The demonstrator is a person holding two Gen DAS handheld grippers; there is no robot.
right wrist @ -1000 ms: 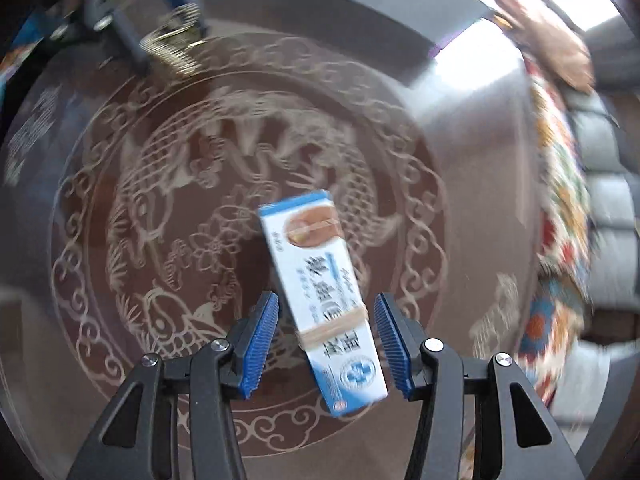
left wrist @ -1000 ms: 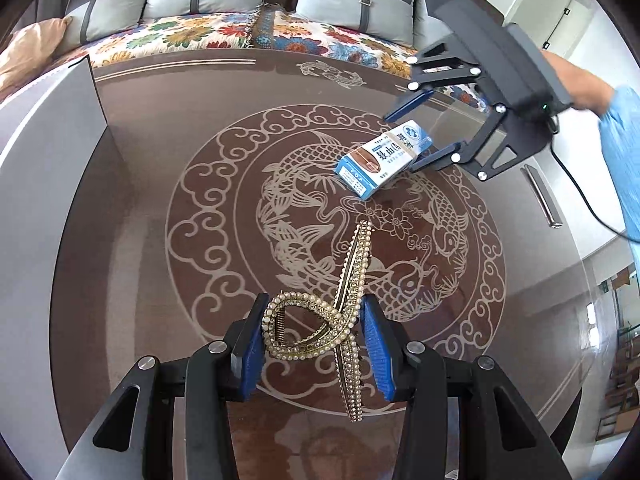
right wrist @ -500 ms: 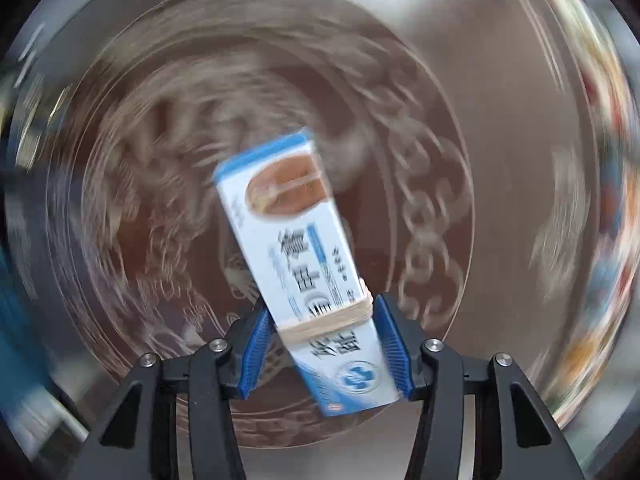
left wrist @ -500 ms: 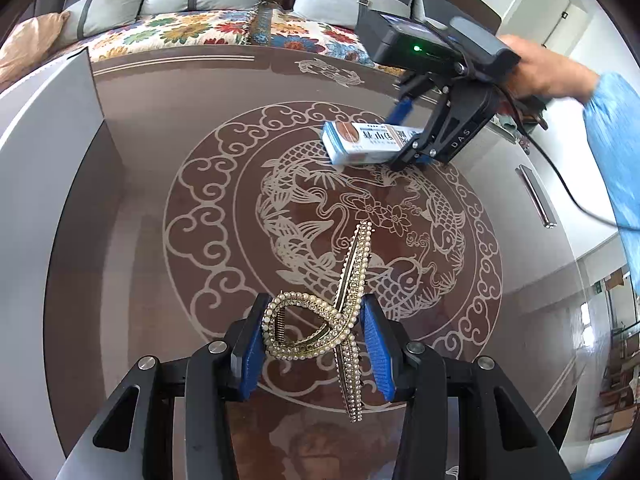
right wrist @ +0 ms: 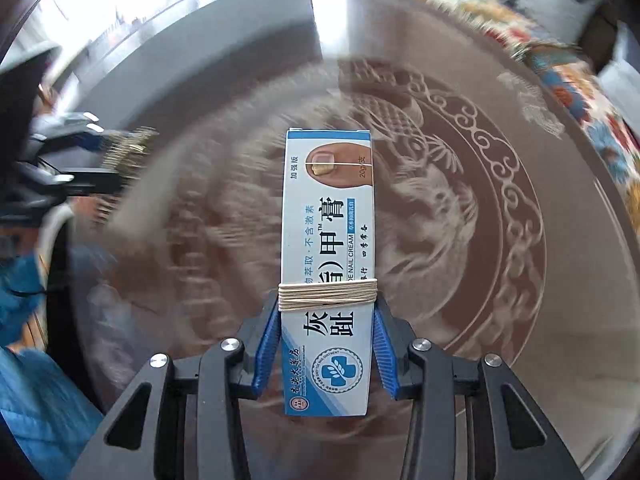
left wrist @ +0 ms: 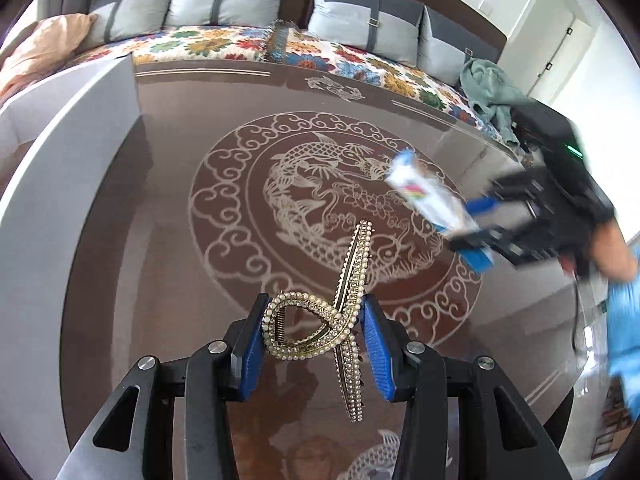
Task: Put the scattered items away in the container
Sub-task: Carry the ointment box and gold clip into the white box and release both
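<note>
The right gripper clamps the box, long axis pointing straight ahead; the left gripper clamps the hair clip above the bench.

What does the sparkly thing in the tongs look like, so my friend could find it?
Look over the big brown table with the pale fish drawing. Close to the camera, the left tongs pinch a gold hair clip, lined with little pearls and twisted into a loop with a long tail. The only other thing held up is a flat blue-and-white box, so the clip is the shiny one.
</note>
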